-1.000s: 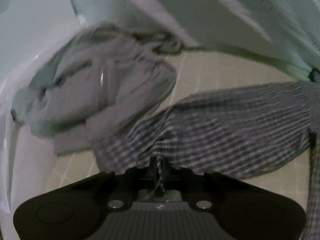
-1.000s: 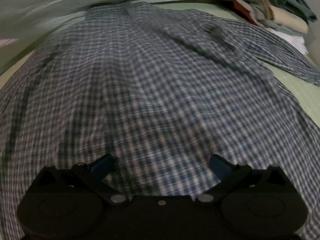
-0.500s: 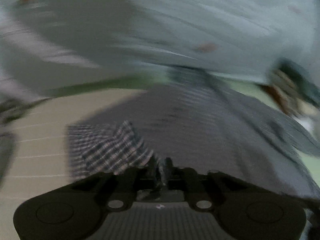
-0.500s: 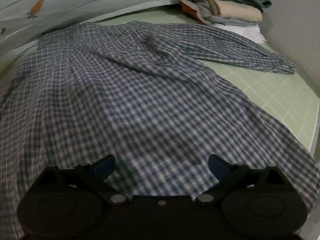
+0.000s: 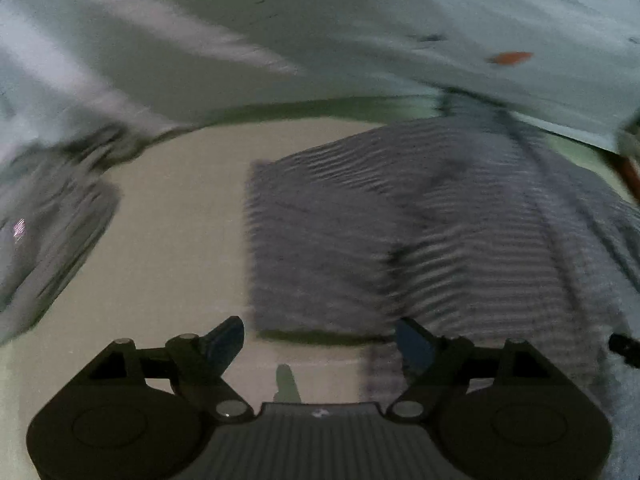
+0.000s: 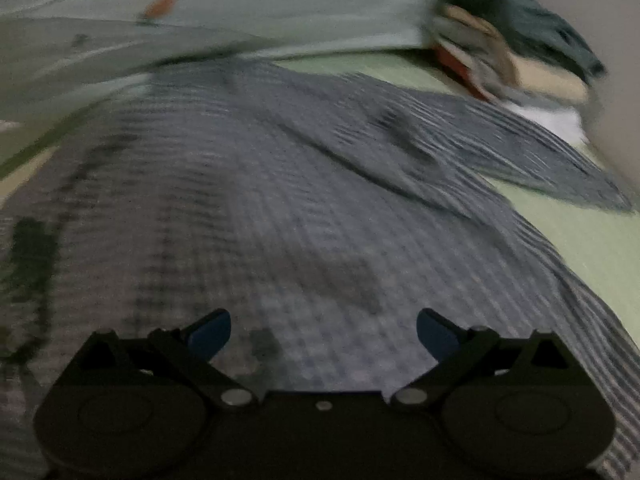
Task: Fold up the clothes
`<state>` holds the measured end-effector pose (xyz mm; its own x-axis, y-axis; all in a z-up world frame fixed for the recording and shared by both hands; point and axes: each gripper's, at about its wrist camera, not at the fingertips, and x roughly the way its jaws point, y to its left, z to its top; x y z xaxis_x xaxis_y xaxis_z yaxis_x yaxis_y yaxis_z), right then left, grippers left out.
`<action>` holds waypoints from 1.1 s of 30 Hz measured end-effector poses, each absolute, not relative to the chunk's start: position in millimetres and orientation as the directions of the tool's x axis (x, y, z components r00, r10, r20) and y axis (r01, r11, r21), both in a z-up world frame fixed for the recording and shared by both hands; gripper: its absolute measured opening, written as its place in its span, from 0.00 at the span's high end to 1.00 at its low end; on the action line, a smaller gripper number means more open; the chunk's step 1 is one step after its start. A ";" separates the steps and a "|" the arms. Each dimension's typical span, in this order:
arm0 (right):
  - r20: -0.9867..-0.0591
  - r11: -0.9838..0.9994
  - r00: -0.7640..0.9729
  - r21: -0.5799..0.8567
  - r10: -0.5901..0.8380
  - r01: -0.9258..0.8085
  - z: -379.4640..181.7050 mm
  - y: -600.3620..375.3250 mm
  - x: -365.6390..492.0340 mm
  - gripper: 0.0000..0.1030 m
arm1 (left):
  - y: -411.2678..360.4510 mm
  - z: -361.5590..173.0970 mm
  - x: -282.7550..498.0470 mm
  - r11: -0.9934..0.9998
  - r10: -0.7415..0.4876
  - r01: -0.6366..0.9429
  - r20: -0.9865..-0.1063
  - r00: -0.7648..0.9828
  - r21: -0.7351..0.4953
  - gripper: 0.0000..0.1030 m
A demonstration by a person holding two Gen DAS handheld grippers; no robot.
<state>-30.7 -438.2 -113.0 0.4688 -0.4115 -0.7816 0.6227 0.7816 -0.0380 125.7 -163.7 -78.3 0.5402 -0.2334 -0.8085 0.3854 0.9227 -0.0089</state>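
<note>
A blue-and-white checked shirt (image 5: 400, 232) lies spread on the pale green gridded mat (image 5: 172, 240); both views are motion-blurred. In the left wrist view its folded left edge runs straight down just ahead of my left gripper (image 5: 320, 340), which is open with nothing between its fingers. In the right wrist view the shirt (image 6: 280, 208) fills the middle, one sleeve (image 6: 540, 160) stretched to the right. My right gripper (image 6: 324, 332) hovers open over the shirt's near part, holding nothing.
A crumpled grey garment (image 5: 44, 232) lies at the mat's left. A stack of folded clothes (image 6: 516, 52) sits at the far right corner. Pale green bedding with a small orange print (image 6: 160, 2) borders the back. Bare mat (image 6: 580, 248) shows right of the shirt.
My left gripper has let go of the shirt fabric and opened; the released part now lies flat on the mat. The right gripper stays open and has shifted slightly over the shirt.
</note>
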 end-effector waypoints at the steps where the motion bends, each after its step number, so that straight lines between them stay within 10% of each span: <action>1: -0.775 0.801 0.486 -0.043 -0.404 0.597 -110.6 -428.1 -20.4 0.02 | -156.7 -81.0 127.6 0.931 -0.217 0.365 -0.815 0.538 -0.007 0.19; 19: -0.765 0.957 0.627 0.053 -0.145 0.286 -95.4 -279.5 91.0 0.02 | -96.7 -107.9 150.7 0.987 -0.093 0.158 -0.861 0.500 -0.015 0.15; 26: -0.771 0.862 0.540 -0.024 -0.339 0.506 -101.6 -315.6 77.7 0.31 | -93.3 -111.5 150.9 0.992 -0.069 0.129 -0.869 0.490 -0.007 0.15; 33: -0.788 0.881 0.601 0.185 -0.132 0.436 -100.4 -328.3 80.9 0.18 | -100.9 -109.2 149.2 0.988 -0.064 0.154 -0.871 0.488 0.013 0.15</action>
